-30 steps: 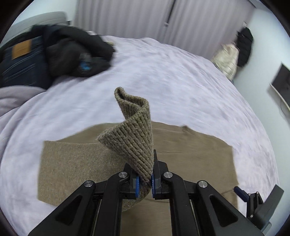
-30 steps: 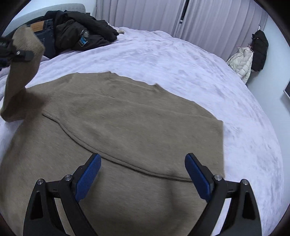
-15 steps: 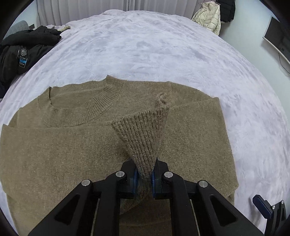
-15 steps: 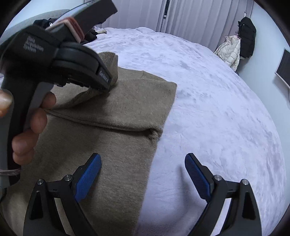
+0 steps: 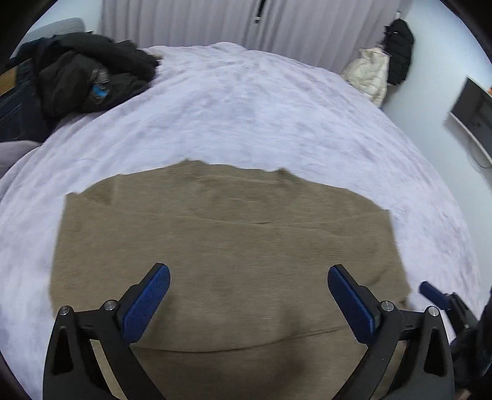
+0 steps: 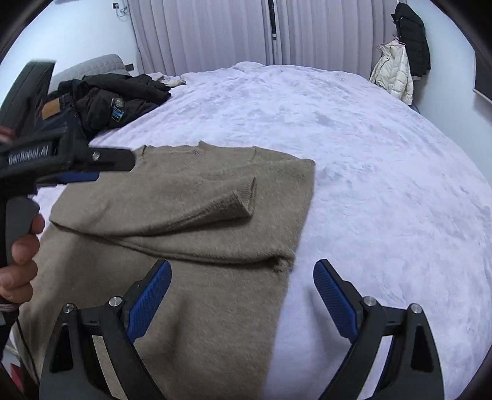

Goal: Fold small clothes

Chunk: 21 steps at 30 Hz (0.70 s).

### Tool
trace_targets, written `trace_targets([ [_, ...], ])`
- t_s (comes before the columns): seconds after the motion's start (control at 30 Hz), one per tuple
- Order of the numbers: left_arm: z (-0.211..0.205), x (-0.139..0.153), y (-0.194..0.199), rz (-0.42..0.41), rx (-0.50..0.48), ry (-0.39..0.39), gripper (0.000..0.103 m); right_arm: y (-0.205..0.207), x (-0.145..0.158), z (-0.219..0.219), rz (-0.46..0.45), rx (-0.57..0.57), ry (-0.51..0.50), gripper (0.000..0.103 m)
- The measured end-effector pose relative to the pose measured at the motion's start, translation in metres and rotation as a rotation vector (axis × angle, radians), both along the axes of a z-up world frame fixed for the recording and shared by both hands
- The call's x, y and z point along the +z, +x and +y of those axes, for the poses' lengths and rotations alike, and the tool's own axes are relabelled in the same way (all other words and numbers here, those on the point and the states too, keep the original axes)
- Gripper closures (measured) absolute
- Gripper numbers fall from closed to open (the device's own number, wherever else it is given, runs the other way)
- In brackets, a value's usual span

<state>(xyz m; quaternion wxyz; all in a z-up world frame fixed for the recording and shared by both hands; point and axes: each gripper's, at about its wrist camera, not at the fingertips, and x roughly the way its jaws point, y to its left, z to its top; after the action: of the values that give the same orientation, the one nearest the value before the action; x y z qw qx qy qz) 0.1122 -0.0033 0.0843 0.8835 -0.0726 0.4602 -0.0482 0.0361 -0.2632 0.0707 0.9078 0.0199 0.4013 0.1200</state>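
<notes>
The left gripper (image 5: 247, 300) is opening its jaws, and nothing is sitting between the 2 blue pads; the knit below them is lying slack. The right gripper (image 6: 243, 297) is standing with its jaws spread wide and empty too, its left pad hanging over cloth and its right pad over bare bedcover (image 6: 384, 184).

Outward from the left jaws, the tan sweater (image 5: 221, 246) is lying flat, directly beneath and ahead, its collar end pointing away toward the curtains (image 5: 246, 21). Its long axis is running from the jaws toward that far edge, and its width is spreading past both pads. In the right wrist view the folded-in sleeve (image 6: 196, 212) is resting across the body, its ribbed cuff (image 6: 246, 197) pointing toward the sweater's right edge and stopping short of it.

The right gripper is sitting astride that right edge, near the bunched corner (image 6: 281, 264) where the sleeve fold meets the side, so it looks the nearer tool for anything on that side. The left gripper is hovering over the middle of the garment, well placed for the hem nearest the cameras. A likely coming move is a fold along the long axis, hem toward collar.

Farther off, a pile of dark clothes (image 6: 117, 98) is lying at the bed's far left, well apart from the sweater.
</notes>
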Motion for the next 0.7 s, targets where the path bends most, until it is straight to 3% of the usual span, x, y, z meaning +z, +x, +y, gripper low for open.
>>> trace_targets([
  [0.1, 0.050, -0.018, 0.002, 0.044, 0.148, 0.025, 0.000, 0.032, 0.000, -0.002, 0.047, -0.021, 0.130, 0.008],
  [0.17, 0.076, -0.034, 0.002, 0.086, 0.218, 0.016, 0.000, 0.053, -0.008, -0.004, 0.119, -0.055, 0.212, 0.013],
  [0.23, 0.091, -0.049, -0.001, 0.117, 0.231, -0.002, 0.000, 0.069, -0.022, -0.002, 0.216, -0.063, 0.304, 0.033],
  [0.3, 0.091, -0.061, -0.002, 0.131, 0.211, 0.016, 0.000, 0.076, -0.033, 0.006, 0.265, -0.079, 0.332, 0.037],
  [0.37, 0.083, -0.066, -0.001, 0.124, 0.192, 0.074, 0.000, 0.081, -0.035, 0.020, 0.253, -0.088, 0.277, 0.038],
  [0.4, 0.079, -0.064, -0.001, 0.122, 0.184, 0.089, 0.000, 0.083, -0.035, 0.023, 0.239, -0.087, 0.265, 0.055],
  [0.43, 0.077, -0.060, 0.000, 0.120, 0.173, 0.080, 0.000, 0.085, -0.034, 0.026, 0.244, -0.079, 0.267, 0.093],
  [0.47, 0.077, -0.054, -0.002, 0.107, 0.160, 0.044, 0.000, 0.086, -0.032, 0.027, 0.247, -0.085, 0.286, 0.094],
  [0.53, 0.079, -0.042, -0.006, 0.070, 0.153, -0.003, 0.000, 0.077, -0.018, 0.022, 0.166, -0.095, 0.296, 0.094],
  [0.6, 0.075, -0.046, -0.004, 0.077, 0.143, 0.020, 0.000, 0.065, -0.008, 0.018, 0.091, -0.110, 0.251, 0.094],
  [0.67, 0.065, -0.068, 0.006, 0.148, 0.105, 0.081, 0.000, 0.066, -0.015, 0.012, 0.106, -0.133, 0.211, 0.094],
  [0.7, 0.060, -0.072, 0.009, 0.143, 0.094, 0.117, 0.000, 0.070, -0.023, 0.007, 0.136, -0.138, 0.230, 0.093],
])
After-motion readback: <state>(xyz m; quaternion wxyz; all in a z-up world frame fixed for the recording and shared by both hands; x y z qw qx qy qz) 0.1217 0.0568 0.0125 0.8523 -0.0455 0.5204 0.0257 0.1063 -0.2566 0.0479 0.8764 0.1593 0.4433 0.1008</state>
